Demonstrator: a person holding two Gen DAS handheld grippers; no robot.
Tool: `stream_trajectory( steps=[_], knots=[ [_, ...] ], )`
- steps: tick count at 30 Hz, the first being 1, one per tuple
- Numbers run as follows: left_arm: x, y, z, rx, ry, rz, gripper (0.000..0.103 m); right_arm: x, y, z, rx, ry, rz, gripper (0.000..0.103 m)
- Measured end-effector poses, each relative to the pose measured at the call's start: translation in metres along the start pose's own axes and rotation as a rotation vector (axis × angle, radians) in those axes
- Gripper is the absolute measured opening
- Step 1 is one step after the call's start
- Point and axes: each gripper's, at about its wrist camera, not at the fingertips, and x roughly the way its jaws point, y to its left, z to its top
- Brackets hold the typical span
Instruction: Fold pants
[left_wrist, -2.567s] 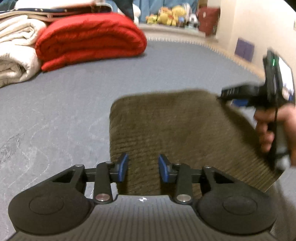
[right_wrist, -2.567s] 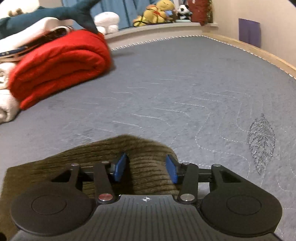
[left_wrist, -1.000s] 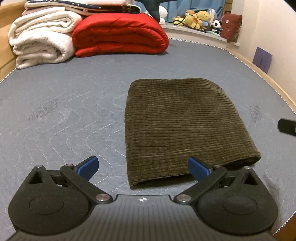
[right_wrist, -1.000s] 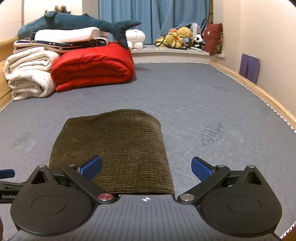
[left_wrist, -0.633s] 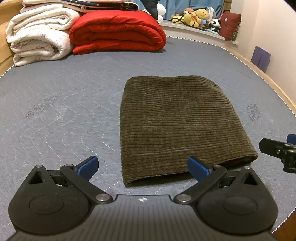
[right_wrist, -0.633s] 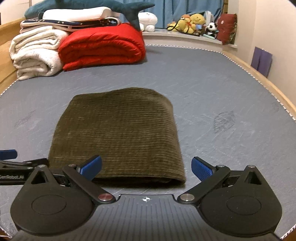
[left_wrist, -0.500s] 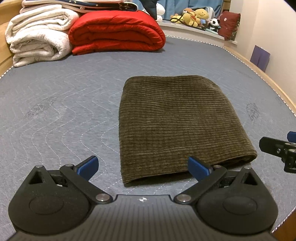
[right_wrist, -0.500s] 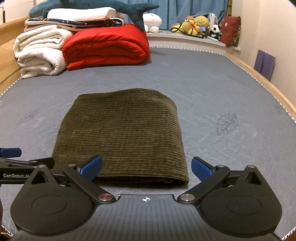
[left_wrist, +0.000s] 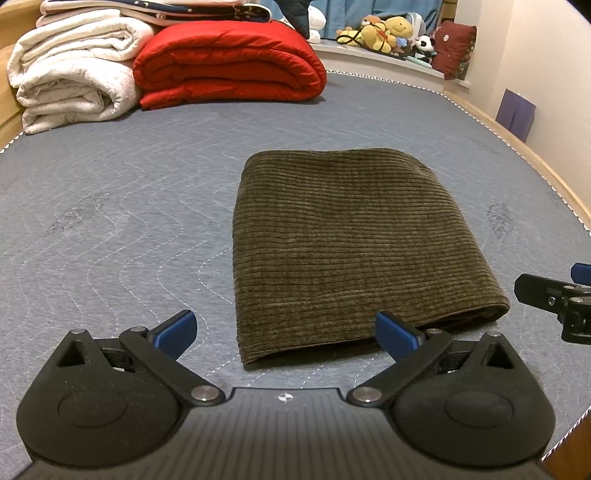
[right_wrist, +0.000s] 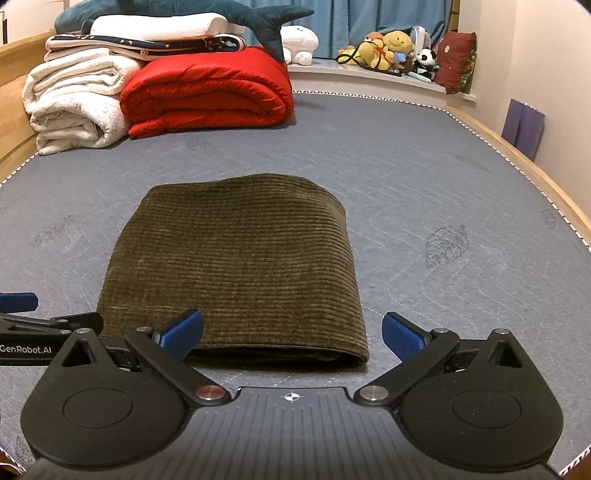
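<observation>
While the left wrist view looks down the bed, the pants (left_wrist: 354, 243) lie folded into a compact olive corduroy rectangle on the grey quilted mattress (left_wrist: 110, 221), right of centre. The left gripper (left_wrist: 286, 334) stands released, its blue fingertips (left_wrist: 175, 330) spread wide and holding nothing; the right-hand tip sits in front of the near edge of the pants, and contact cannot be confirmed. At the right border the right gripper (left_wrist: 554, 295) shows in part, just beside the near right corner of the pants. Beyond, a folded red duvet (left_wrist: 229, 66) and a rolled white blanket (left_wrist: 74, 70) rest at the head of the bed, with stuffed toys (left_wrist: 388, 35) on the ledge behind.

From the right wrist view, the pants (right_wrist: 236, 266) lie flat left of centre, the layered fold edge facing the camera. The right gripper (right_wrist: 291, 332) is likewise released and empty, fingertips (right_wrist: 400, 336) wide apart; its left tip overlaps the near edge of the pants in the picture. The left gripper (right_wrist: 44, 321) enters from the left border beside the near left corner. A plush shark (right_wrist: 192, 11) lies atop the stacked bedding.
</observation>
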Motion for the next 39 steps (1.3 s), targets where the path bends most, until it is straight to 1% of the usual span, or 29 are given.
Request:
stream_trajectory(
  steps=[5, 8, 17, 39],
  knots=[
    [0.002, -0.0008, 0.0, 0.006, 0.004, 0.0, 0.103, 0.0005, 0.002, -0.0003, -0.003, 0.001, 0.004, 0.102],
    [0.0015, -0.0011, -0.0006, 0.002, 0.008, -0.014, 0.103, 0.0005, 0.0029, -0.0009, -0.006, 0.0, 0.006, 0.102],
    [0.0005, -0.0033, -0.0013, 0.014, 0.003, -0.027, 0.103, 0.0029, 0.0014, -0.0009, -0.01, 0.011, 0.005, 0.102],
    [-0.0006, -0.0066, -0.002, 0.037, -0.012, -0.038, 0.103, 0.005, 0.0014, -0.0022, -0.015, 0.018, 0.007, 0.102]
  ],
)
